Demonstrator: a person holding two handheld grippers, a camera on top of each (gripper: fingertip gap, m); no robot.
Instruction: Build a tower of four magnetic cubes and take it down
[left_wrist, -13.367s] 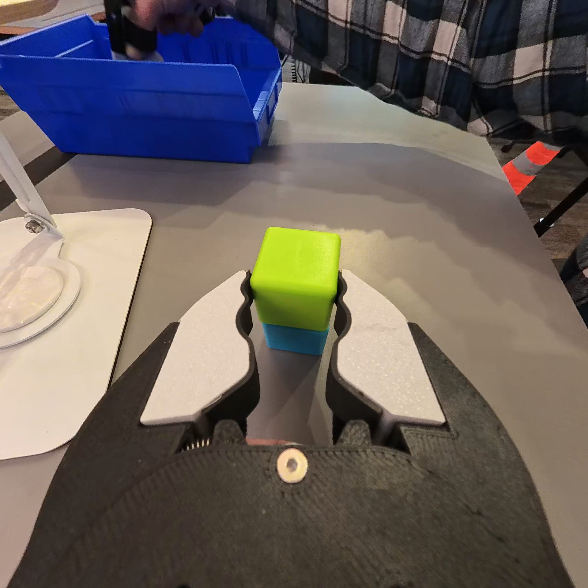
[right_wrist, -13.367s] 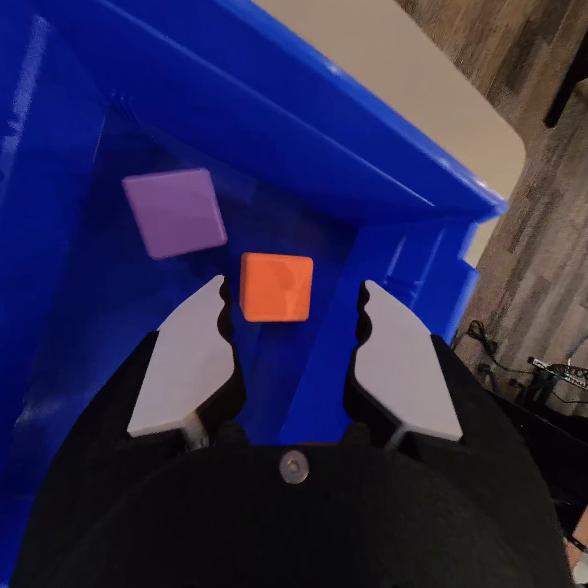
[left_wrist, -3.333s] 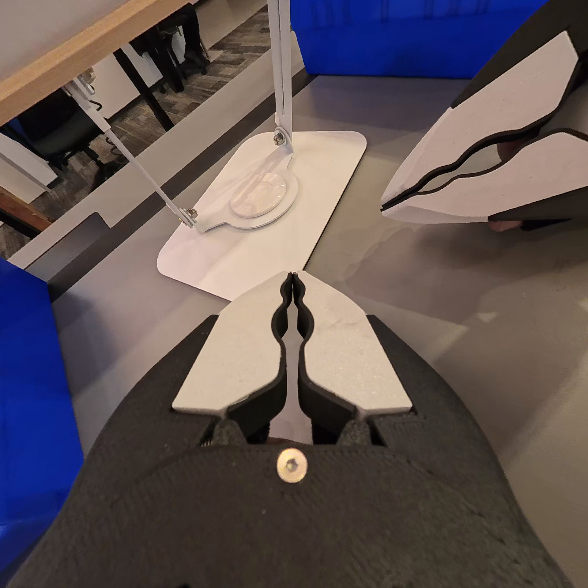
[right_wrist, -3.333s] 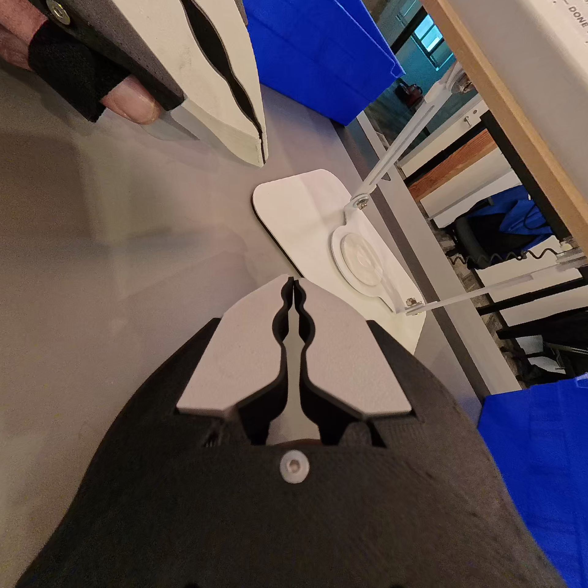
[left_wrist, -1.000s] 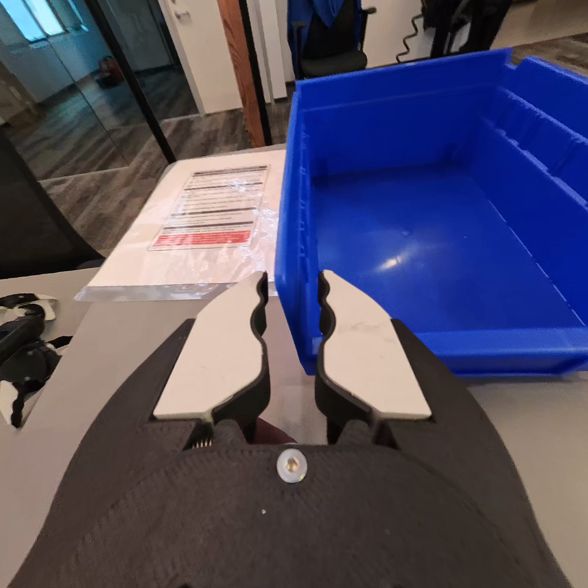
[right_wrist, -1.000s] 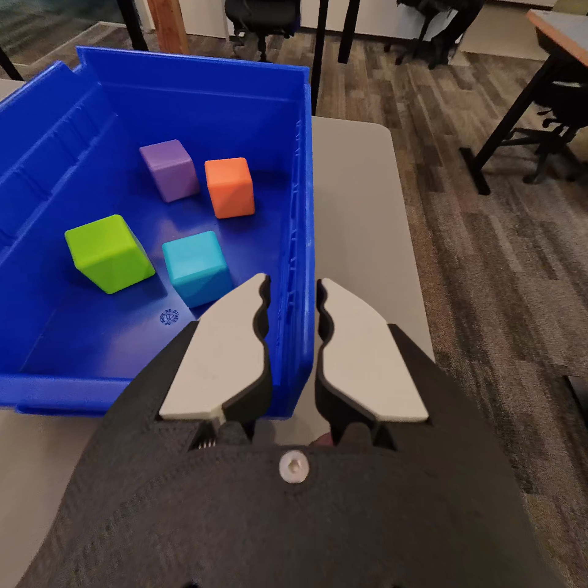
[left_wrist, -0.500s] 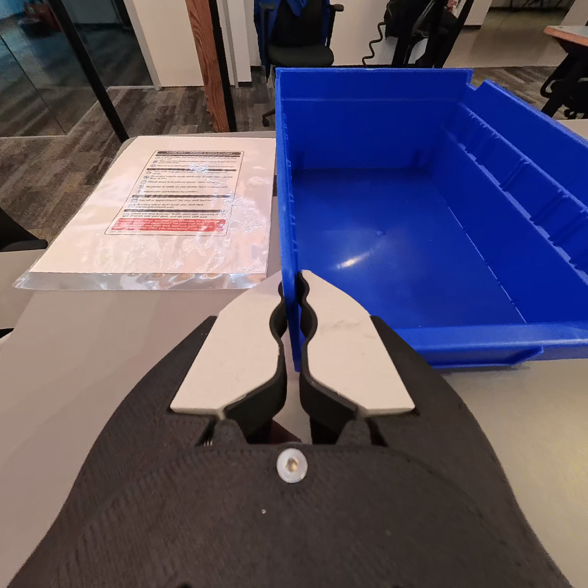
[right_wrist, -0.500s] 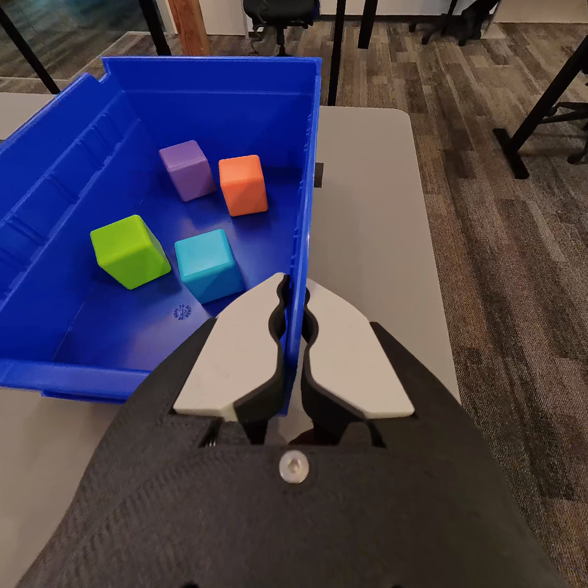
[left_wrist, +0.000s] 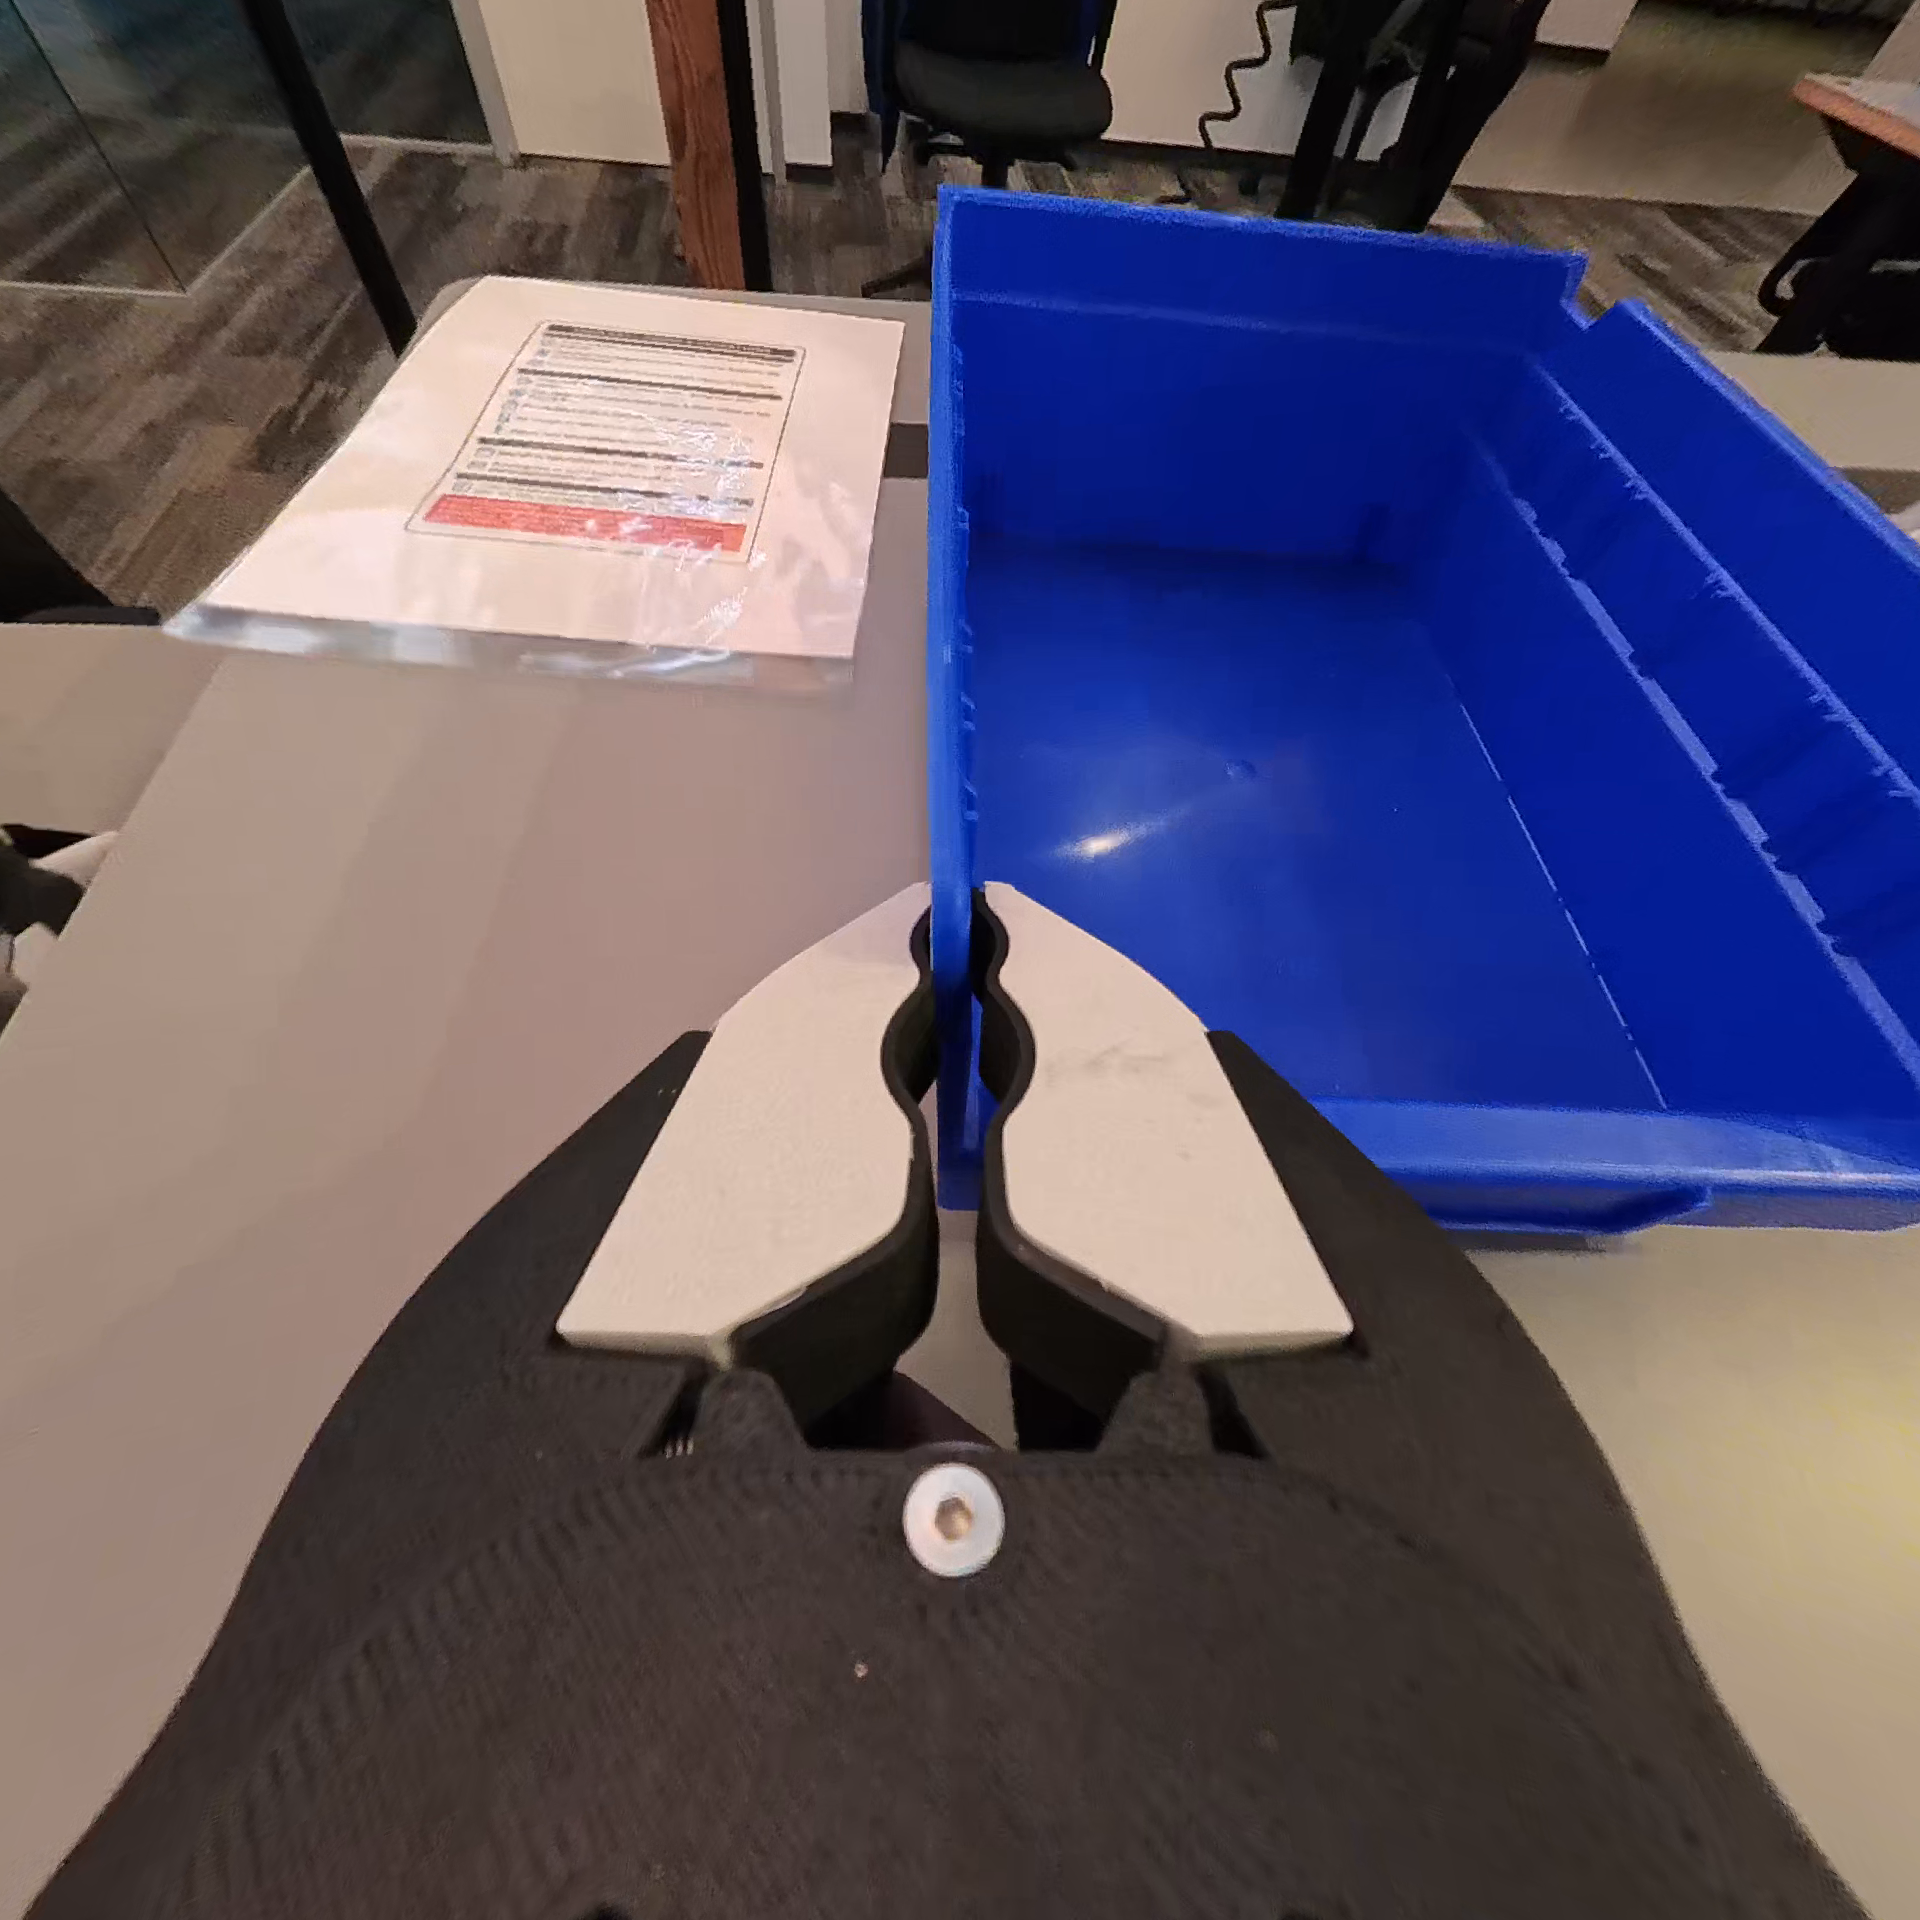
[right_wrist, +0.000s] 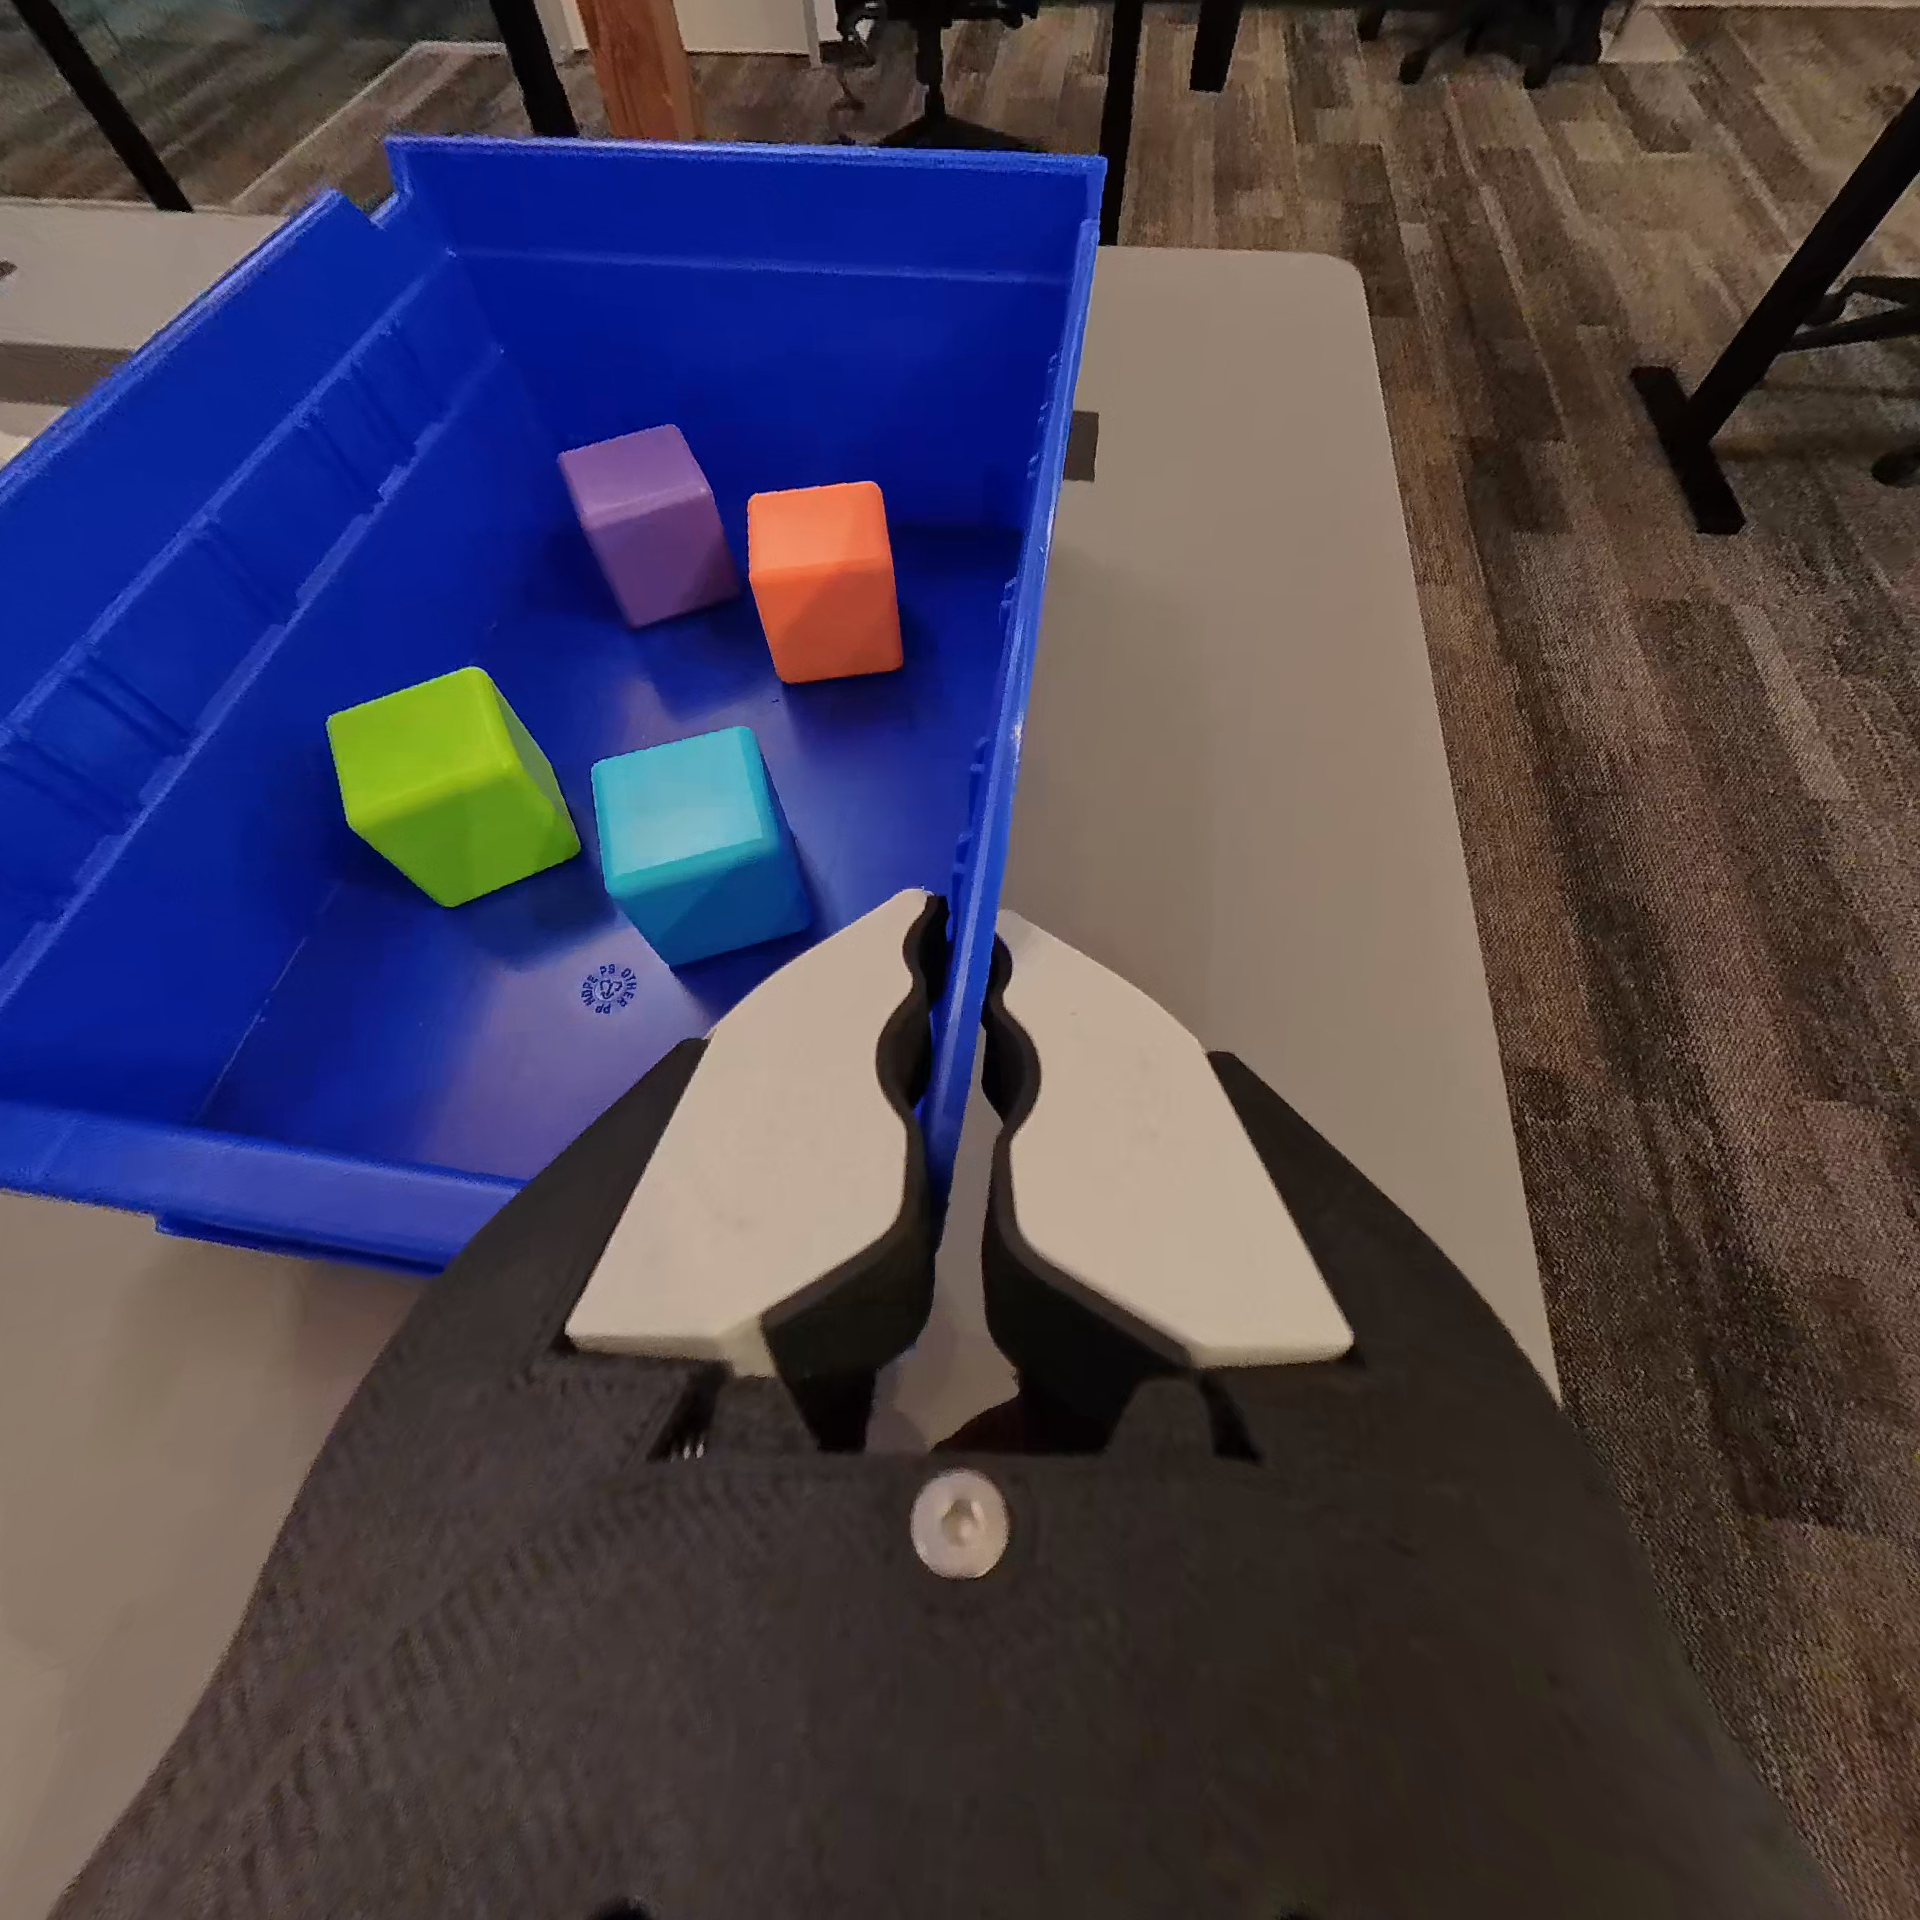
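Beside left bin (left_wrist: 1714, 499): laminated sheet (left_wrist: 582, 468) | right bin (right_wrist: 727, 208): 4 cubes

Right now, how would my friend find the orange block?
Look in the blue bin on the grey table. Four blocks sit inside; the orange block is nearest the right wall, beside the purple block, and the only orange one.

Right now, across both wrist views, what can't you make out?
- Left wrist view: the four cubes don't show; the blue plastic bin is cut off by the right edge.
- Right wrist view: the right hand-held gripper covers the bin's near right corner.
- Left wrist view: the left hand-held gripper hides the table beneath.
- Neither view shows the other gripper.
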